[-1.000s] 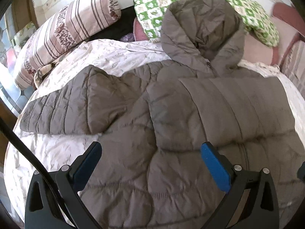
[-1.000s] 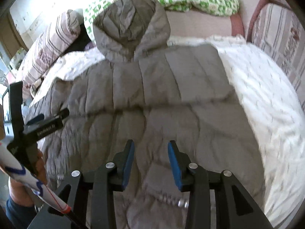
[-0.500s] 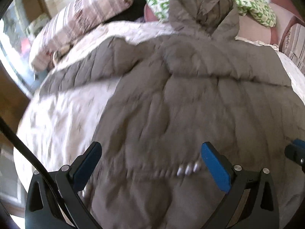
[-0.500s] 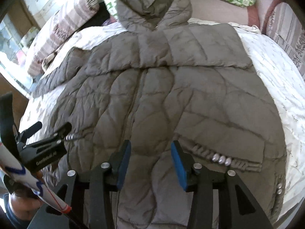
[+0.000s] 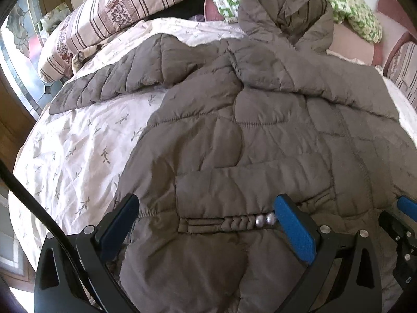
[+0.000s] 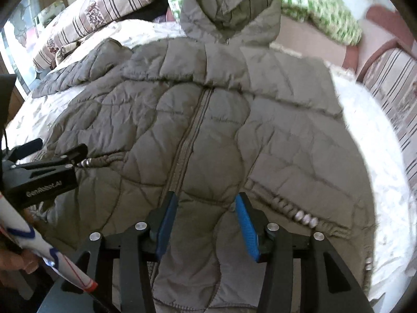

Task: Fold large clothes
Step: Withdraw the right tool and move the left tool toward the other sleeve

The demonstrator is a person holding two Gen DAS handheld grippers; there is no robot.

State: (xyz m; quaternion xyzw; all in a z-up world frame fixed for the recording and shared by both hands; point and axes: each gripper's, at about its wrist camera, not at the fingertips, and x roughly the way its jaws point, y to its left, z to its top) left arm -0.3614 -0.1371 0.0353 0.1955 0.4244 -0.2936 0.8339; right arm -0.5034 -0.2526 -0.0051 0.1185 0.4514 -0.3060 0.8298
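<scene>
We held both tongs over the lower front of the grey hooded jacket (image 5: 260, 135), which lay front-up on the bed (image 5: 78, 156), hood toward the pillows (image 5: 117, 7). Our left tongs (image 5: 206, 221) stood wide, nothing pressed between the pads, a pocket flap below them. Our right tongs (image 6: 206, 224) were opening, about half apart, beside the zipper (image 6: 190, 135), gripping nothing.

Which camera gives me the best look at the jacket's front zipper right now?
Right wrist: the zipper runs uncovered down the middle of the jacket. The left wrist view shows mainly a pocket flap; no zipper is clearly visible there.
</scene>
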